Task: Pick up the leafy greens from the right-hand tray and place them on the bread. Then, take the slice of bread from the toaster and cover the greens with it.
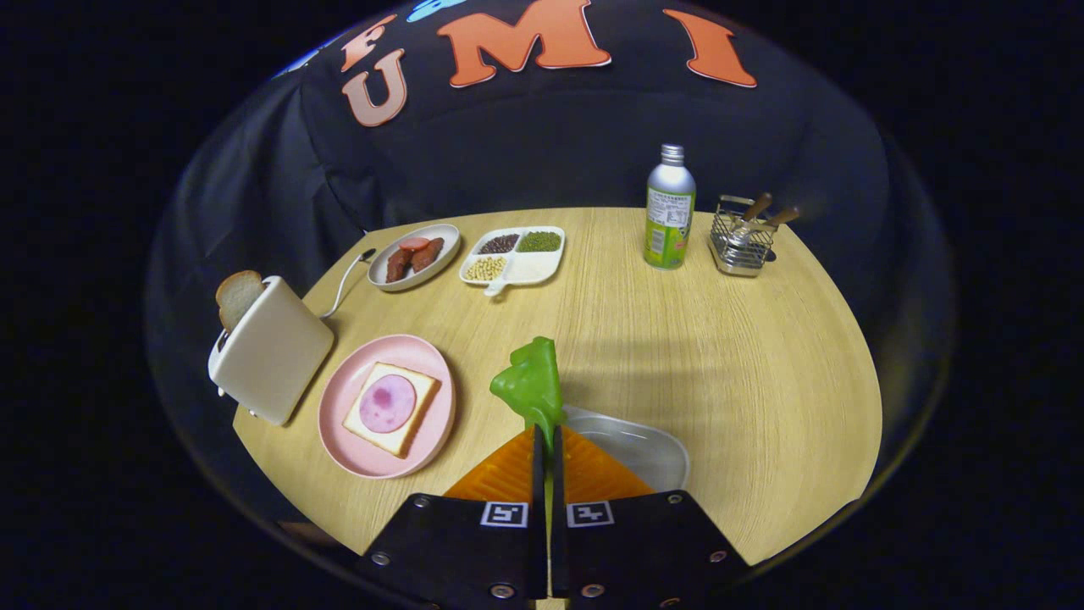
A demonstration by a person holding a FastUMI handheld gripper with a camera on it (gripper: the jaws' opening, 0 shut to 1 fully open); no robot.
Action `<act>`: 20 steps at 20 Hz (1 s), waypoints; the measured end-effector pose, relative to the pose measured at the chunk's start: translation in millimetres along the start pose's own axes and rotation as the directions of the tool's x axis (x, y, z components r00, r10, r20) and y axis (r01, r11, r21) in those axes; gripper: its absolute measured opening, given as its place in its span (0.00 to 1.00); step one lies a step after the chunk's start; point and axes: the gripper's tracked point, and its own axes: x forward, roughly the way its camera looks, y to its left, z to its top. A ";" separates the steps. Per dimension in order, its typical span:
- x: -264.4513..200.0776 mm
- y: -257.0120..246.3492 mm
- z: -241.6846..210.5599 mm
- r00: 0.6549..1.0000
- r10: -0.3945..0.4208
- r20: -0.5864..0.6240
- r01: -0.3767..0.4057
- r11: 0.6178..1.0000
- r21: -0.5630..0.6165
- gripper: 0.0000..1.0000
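Green leafy greens (532, 385) pinched between the gripper (546, 440) fingers, both fingers closed tight on the lower stem, leaf sticking up just ahead of the tips. Metal tray (652, 449) sits right under and slightly right of the fingers. Pink plate (339, 407) ahead-left of the gripper, holding a slice of bread (411, 419) with a round ham slice (388, 404) on top. Toaster (271, 352) further left of the plate, tilted in view, second bread slice (237, 296) poking out of its slot. Far beyond the fingers on the wooden table (720, 356): oval dish of sausages (414, 257), divided dish of beans (512, 254), silver-and-green bottle (669, 212), wire utensil holder (743, 237) to its right.
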 end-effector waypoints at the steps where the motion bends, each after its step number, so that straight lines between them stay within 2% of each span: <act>1: -1.8 7.3 4.0 1.000 0.015 0.008 -0.014 1.000 -0.011 0.02; 8: 9.7 76.7 18.8 0.990 0.137 0.041 -0.133 0.988 -0.072 0.02; 13: 25.3 106.5 27.5 0.986 0.159 0.046 -0.153 0.982 -0.106 0.02; 20: 55.3 139.1 16.7 0.983 0.182 -0.017 -0.183 0.973 -0.138 0.02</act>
